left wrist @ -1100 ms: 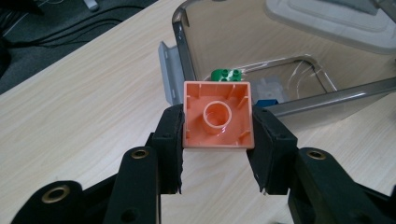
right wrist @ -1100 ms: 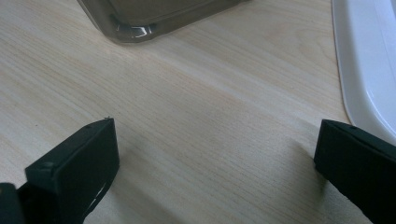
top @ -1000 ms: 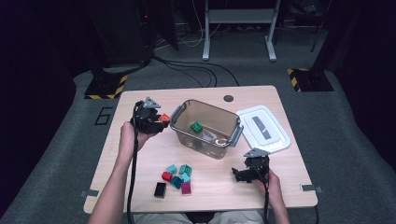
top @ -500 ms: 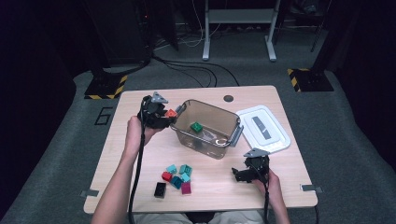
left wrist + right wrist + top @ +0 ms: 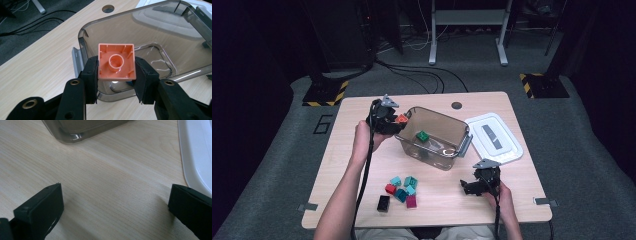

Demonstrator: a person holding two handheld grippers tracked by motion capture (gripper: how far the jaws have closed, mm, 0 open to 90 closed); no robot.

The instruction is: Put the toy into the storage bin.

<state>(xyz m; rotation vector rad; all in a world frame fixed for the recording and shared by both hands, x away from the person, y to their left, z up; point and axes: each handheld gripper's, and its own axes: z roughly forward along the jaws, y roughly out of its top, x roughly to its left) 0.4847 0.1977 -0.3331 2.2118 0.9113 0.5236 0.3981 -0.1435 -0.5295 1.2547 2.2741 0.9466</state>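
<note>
Left tongs (image 5: 398, 121): clamped on an orange brick (image 5: 116, 61), one jaw pressed to each side; the brick's hollow underside faces the left gripper view.
Orange brick position: held off the tabletop (image 5: 362, 200), at the left rim of the clear bin (image 5: 432, 150).
Loose bricks (image 5: 401, 189): a small cluster in red, teal, magenta and black, lying on the tabletop near its front edge, between the two forearms.
Clear bin: stands open at mid-tabletop; one green brick (image 5: 422, 136) lies inside.
White lid (image 5: 493, 138): flat on the tabletop, just right of the bin.
Right tongs (image 5: 466, 187): jaws spread wide, nothing between them, low over bare wood in front of the bin's right end.
</note>
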